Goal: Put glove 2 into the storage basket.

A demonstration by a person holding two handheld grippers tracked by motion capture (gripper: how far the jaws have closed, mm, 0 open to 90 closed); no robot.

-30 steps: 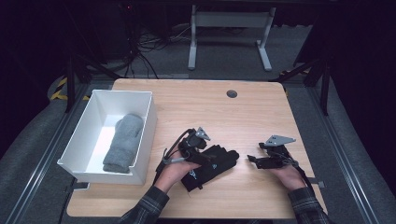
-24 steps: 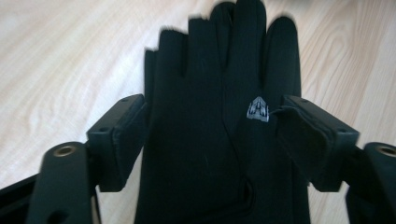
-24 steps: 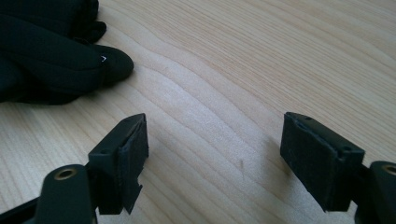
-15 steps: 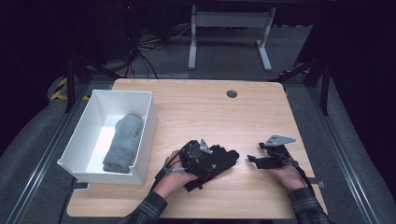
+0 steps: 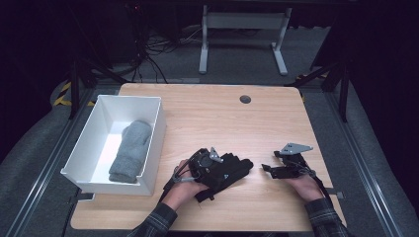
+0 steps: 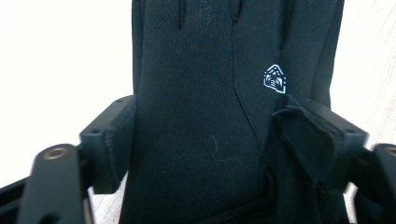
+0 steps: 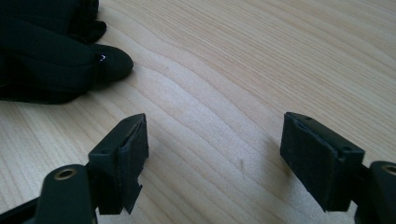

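Observation:
A black glove (image 5: 240,166) with a small white logo lies flat on the wooden table (image 5: 222,118), near the front at the middle. My left gripper (image 5: 225,169) is down over it, and its jaws have just been closing. In the left gripper view the glove (image 6: 201,116) runs up between the jaws of the left gripper (image 6: 205,135). The left pad meets the glove's edge, the right pad lies on the fabric, and the cloth stays smooth and unbunched. My right gripper (image 5: 267,168) rests open on the table to the right, its jaws (image 7: 215,154) bare, with the glove's fingertips (image 7: 51,60) ahead.
A white bin (image 5: 111,182) stands at the table's left with a grey knitted mitten (image 5: 131,150) inside. A dark round grommet (image 5: 245,99) sits near the far edge. Bare wood spreads between the glove and the far edge.
My left gripper has sunk onto the black glove and shifted slightly right over it. The glove and the right gripper have kept their places.

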